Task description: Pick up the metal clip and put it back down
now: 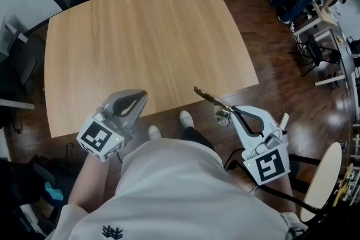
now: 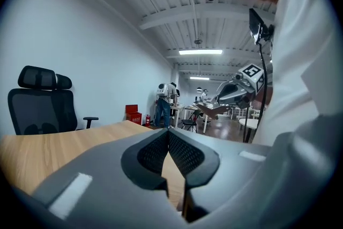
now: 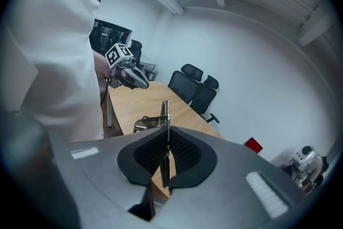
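The right gripper (image 1: 232, 111), held off the bench's (image 1: 140, 36) near edge, pinches the metal clip (image 1: 207, 97) in its jaws. The left gripper (image 1: 134, 101) points benchward, its jaws pressed together.

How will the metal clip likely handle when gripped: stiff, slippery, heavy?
Probably stiff: the clip juts straight from the right gripper without sagging. Likely slippery and apt to swivel, since it is thin shiny metal pinched at one end. Seemingly light, since that small pinch holds it.
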Demonstrator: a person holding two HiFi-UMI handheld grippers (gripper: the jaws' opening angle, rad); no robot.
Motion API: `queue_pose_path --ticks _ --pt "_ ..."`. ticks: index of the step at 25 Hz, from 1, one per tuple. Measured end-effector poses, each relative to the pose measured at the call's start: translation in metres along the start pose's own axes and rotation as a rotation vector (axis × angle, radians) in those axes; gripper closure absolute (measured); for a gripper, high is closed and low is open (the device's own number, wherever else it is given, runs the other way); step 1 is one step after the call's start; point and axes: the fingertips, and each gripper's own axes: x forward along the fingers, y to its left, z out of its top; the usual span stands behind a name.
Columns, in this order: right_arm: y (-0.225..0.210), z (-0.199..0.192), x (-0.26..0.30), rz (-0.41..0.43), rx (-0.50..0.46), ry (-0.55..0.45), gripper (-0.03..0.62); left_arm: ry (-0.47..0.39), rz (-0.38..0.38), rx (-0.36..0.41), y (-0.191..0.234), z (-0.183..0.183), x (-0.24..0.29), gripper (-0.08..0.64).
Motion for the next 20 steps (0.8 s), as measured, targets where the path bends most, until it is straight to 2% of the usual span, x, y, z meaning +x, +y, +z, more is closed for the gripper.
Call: queue_pose_path --ticks 8,14,20 --pt "-0.005 -0.032 0.019 -0.013 0.018 0.059 0.583 -0.05 -0.014 0.019 -0.009 0.013 0.0 0.554" --pt "-0.043 -0.09 0.092 0.018 -0.071 0.121 0.583 -0.044 0.087 0.001 -0.006 0.012 -0.016 0.546" --pt "-0.083 -0.152 0.183 0.023 -0.212 0.214 0.583 -0.014 0.218 -0.051 -0.002 0.002 -0.028 0.531"
